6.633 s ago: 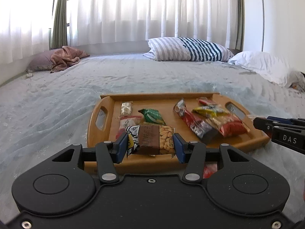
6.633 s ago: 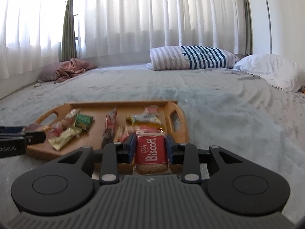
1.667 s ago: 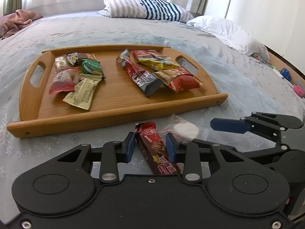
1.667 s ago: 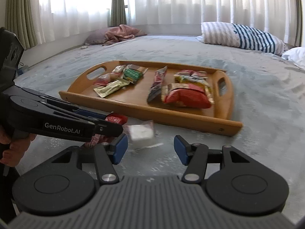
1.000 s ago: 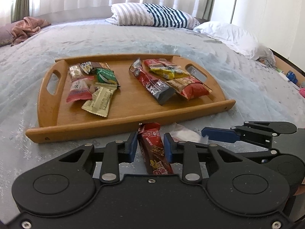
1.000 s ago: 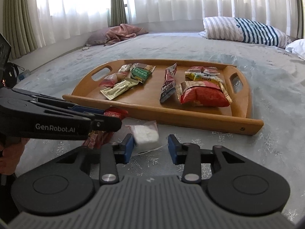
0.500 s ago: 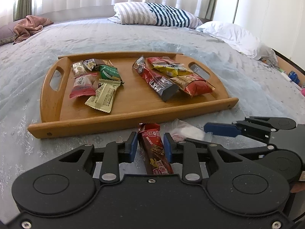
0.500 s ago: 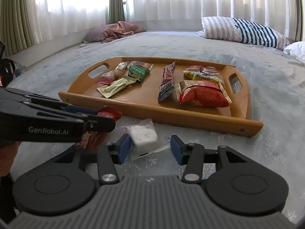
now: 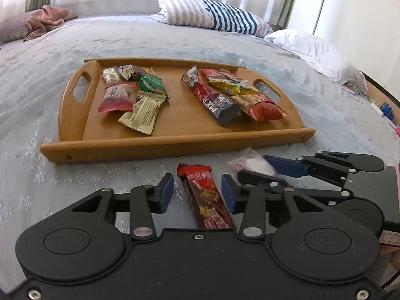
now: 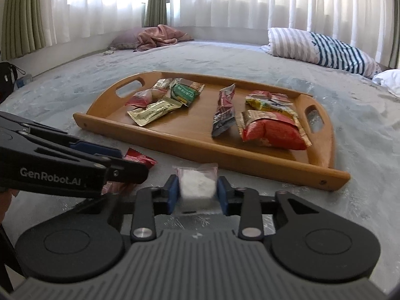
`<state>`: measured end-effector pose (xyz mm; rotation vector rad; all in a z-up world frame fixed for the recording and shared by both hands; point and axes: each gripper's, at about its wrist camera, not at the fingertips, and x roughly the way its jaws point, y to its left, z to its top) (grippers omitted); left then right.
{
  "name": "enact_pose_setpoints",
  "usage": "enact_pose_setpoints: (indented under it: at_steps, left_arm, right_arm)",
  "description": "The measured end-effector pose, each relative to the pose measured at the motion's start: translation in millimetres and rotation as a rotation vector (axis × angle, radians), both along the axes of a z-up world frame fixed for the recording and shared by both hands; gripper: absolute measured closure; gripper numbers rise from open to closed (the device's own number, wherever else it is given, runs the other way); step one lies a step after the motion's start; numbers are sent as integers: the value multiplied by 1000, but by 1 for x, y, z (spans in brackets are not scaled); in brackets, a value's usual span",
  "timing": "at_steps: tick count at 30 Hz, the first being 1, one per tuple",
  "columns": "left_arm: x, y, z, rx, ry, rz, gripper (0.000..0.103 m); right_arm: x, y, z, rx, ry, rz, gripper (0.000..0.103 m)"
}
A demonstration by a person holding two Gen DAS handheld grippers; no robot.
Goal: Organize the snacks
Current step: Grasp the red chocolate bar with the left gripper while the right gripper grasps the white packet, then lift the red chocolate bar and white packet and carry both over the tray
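Lying between left hand-held gripper (image 9: 197, 192) pads: red snack bar (image 9: 205, 197)

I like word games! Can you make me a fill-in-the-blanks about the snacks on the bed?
1. The wooden tray sits on a ___.
2. The right gripper is closing on a ___ packet.
3. The red bar lies between the opening ___ gripper's fingers.

Missing words: bed; white; left

One wooden tray (image 9: 75, 147) with handle cutouts, nine snack packets on it, two more packets on the bed (image 9: 37, 57) in front, two pillows up top.
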<state>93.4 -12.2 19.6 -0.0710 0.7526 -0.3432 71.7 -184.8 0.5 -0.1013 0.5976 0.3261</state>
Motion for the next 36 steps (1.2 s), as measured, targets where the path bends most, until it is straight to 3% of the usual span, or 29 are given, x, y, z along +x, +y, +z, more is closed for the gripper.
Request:
enact_pose_setpoints:
  at_steps: [4, 9, 14, 26, 36]
  left_arm:
    - [-7, -3, -2, 0, -9, 8, 56]
    - [-14, -15, -8, 43, -37, 13, 64]
    - [-25, -26, -11, 113, -99, 0, 81]
    - [-30, -22, 15, 99, -171, -17, 81]
    - [3, -14, 39, 79, -190, 33, 81]
  right_arm:
    - [-6, -8, 1, 6, -14, -42, 65]
    - [-12, -12, 2, 18, -27, -64, 65]
    - [-18, -8, 0, 9, -36, -67, 66]
    - [-16, -9, 18, 54, -71, -79, 66]
    - [6, -6, 38, 84, -102, -95, 66]
